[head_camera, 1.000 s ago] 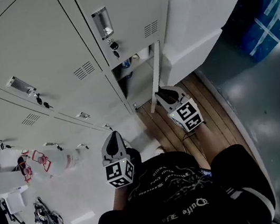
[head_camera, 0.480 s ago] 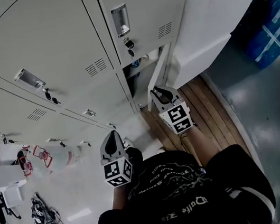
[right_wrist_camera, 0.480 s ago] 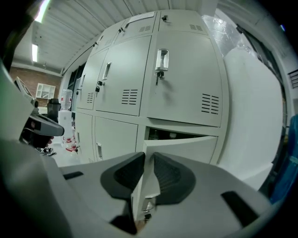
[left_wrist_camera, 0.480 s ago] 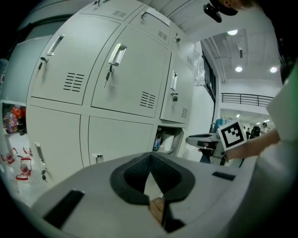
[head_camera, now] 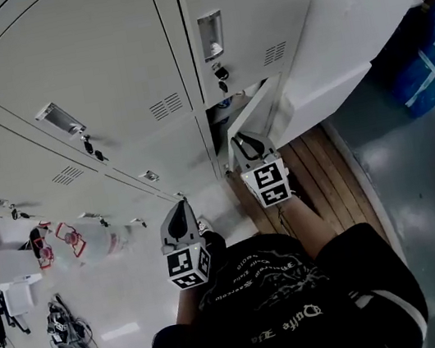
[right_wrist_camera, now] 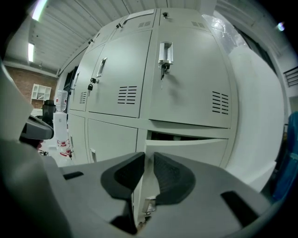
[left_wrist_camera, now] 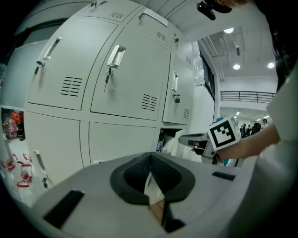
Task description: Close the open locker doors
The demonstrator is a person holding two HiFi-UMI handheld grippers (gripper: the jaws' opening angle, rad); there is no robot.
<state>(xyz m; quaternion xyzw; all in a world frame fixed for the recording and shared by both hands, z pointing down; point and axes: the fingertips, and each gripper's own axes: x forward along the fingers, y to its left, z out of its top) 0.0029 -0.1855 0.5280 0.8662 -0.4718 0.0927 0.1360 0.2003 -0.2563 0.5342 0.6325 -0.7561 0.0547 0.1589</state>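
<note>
The open lower locker door [head_camera: 261,111], clamped at its free edge in the jaws of the right gripper [head_camera: 248,147], has been swung much nearer its frame, though a gap is still left. The jaws of the left gripper [head_camera: 179,219] are held together, empty.

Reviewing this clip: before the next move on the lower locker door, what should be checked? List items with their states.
1. Lower locker door fully closed: not ok, it stands ajar.
2. Door's free edge between the right gripper jaws: ok.
3. Pads pressing on that edge: cannot tell.
4. Left gripper apart from the door, jaws together, empty: ok.
5. Upper locker door shut: ok.
</note>
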